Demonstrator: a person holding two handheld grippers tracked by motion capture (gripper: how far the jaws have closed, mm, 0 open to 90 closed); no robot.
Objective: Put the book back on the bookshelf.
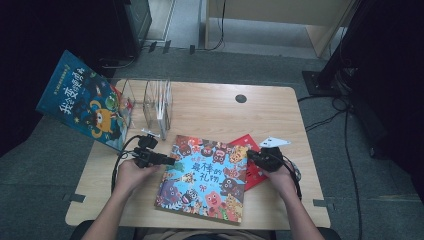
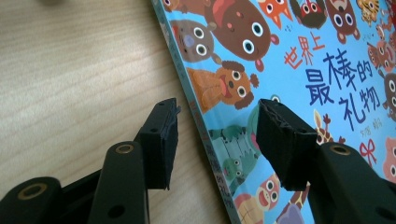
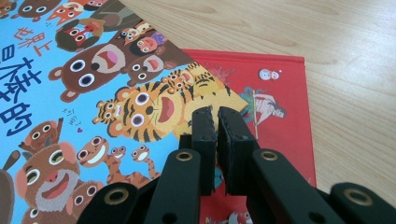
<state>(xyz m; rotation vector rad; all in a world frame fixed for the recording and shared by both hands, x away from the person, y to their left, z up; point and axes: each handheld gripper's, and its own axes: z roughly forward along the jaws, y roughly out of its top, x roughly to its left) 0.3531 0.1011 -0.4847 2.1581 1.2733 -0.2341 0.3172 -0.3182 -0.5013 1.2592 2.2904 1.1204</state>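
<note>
A blue picture book (image 1: pixel 205 175) with cartoon animals lies flat near the table's front, partly over a red book (image 1: pixel 254 176) on its right. My left gripper (image 1: pixel 172 161) is at the blue book's left edge. In the left gripper view the left gripper (image 2: pixel 217 135) is open, its jaws straddling the spine of the blue book (image 2: pixel 289 56) without pressing it. My right gripper (image 1: pixel 250 155) is at the book's right edge. In the right gripper view the right gripper (image 3: pixel 217 114) is shut with nothing visible between its pads, just by the blue book's (image 3: pixel 93 70) edge, above the red book (image 3: pixel 280 93).
A clear acrylic book holder (image 1: pixel 157 102) stands at the back left of the wooden table (image 1: pixel 210 110). Another blue book (image 1: pixel 82 100) leans beside the holder, past the table's left edge. A white card (image 1: pixel 274 142) lies beyond my right gripper. A dark round grommet (image 1: pixel 241 98) sits at the back.
</note>
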